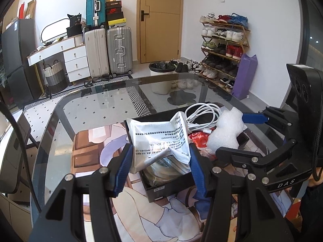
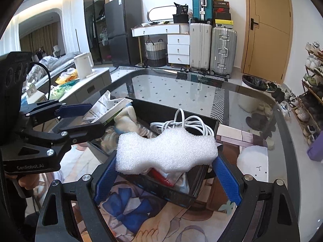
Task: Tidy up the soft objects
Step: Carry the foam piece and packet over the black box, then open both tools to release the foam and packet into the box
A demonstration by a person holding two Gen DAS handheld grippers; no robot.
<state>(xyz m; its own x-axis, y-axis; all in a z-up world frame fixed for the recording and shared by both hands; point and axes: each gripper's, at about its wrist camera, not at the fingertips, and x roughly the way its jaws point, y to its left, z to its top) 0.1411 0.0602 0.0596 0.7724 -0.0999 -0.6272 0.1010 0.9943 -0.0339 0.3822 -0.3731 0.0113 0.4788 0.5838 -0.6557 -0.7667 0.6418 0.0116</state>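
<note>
1. One glass table (image 1: 84,109) under everything, with a printed mat (image 1: 97,147) on top.
2. Black box (image 2: 181,111) on the mat, holding a white cable coil (image 2: 181,124); its near wall plain only from the right wrist.
3. White foam block (image 2: 165,151) pinched between the right gripper (image 2: 165,173) fingers, above the box's near end; seen side-on from the left wrist.
4. White printed pouch (image 1: 159,139) clamped by the left gripper (image 1: 160,161) over the box's left end; printed text legible only from the left wrist.
5. Red packet (image 1: 198,138) inside the box, under the foam.
</note>
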